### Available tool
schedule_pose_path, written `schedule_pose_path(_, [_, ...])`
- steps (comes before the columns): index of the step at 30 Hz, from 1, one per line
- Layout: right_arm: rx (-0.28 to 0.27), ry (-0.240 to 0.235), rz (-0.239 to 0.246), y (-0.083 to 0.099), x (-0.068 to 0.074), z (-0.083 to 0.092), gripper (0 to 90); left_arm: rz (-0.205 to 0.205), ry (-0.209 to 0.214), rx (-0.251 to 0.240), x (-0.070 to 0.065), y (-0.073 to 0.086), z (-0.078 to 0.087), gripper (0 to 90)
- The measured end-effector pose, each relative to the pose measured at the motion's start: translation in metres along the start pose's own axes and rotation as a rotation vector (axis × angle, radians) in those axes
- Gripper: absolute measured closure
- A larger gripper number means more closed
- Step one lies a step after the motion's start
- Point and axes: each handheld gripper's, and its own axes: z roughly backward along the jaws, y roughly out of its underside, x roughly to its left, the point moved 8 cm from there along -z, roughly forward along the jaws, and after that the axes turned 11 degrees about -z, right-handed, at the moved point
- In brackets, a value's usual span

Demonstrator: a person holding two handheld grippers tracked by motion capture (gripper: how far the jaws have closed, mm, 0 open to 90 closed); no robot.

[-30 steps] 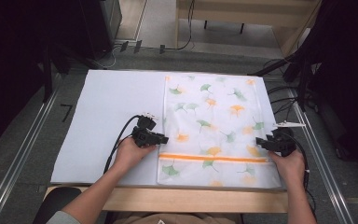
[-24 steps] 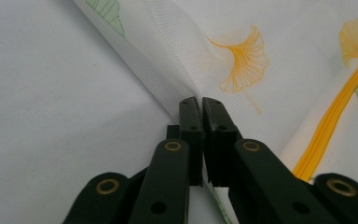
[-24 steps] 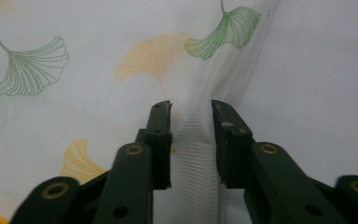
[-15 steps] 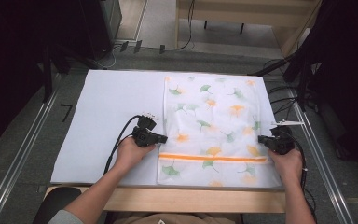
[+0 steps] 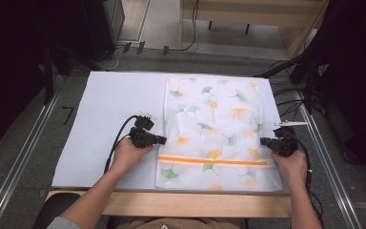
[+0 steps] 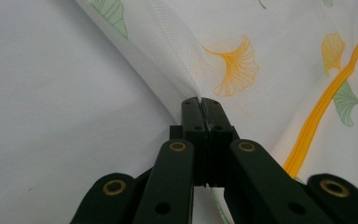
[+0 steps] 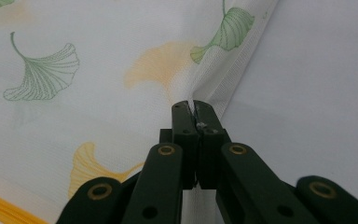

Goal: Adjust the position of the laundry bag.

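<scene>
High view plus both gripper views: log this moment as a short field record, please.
surface: white mat on table
item: leaf-print mesh bag, flat, orange zipper near the person
left gripper: shut on bag's left edge
right gripper: shut on bag's right edge
grip height: both just beyond the zipper
bag edges at grips: pinched up slightly off mat

A white mesh laundry bag printed with green and orange ginkgo leaves lies spread flat on the pale blue mat, over the mat's right half, its long sides running away from the person. An orange zipper crosses it near the mat's near edge. Each long edge is pinched up just above the zipper: the left edge lifts into a small ridge, and so does the right edge.
</scene>
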Motion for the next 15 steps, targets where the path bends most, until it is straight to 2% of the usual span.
schedule_pose_path(6, [0.014, -0.027, 0.026, -0.003, 0.015, -0.003, 90.0, 0.012, -0.010, -0.002, 0.007, 0.004, 0.011, 90.0])
schedule_pose_path(9, [0.023, -0.048, 0.046, -0.005, 0.023, -0.006, 90.0, 0.032, -0.019, -0.016, 0.015, 0.007, 0.026, 90.0])
schedule_pose_path(10, [0.023, -0.048, 0.046, -0.005, 0.023, -0.006, 90.0, 0.032, -0.019, -0.016, 0.015, 0.007, 0.026, 90.0])
schedule_pose_path(13, [0.036, -0.074, 0.084, -0.008, 0.040, -0.012, 90.0, 0.045, -0.027, -0.009, 0.022, 0.014, 0.038, 90.0])
schedule_pose_path(14, [0.036, -0.074, 0.084, -0.008, 0.040, -0.012, 90.0, 0.045, -0.027, -0.009, 0.022, 0.014, 0.038, 90.0])
schedule_pose_path(15, [0.040, -0.088, 0.104, -0.010, 0.048, -0.014, 90.0, 0.051, -0.036, -0.007, 0.026, 0.017, 0.044, 90.0])
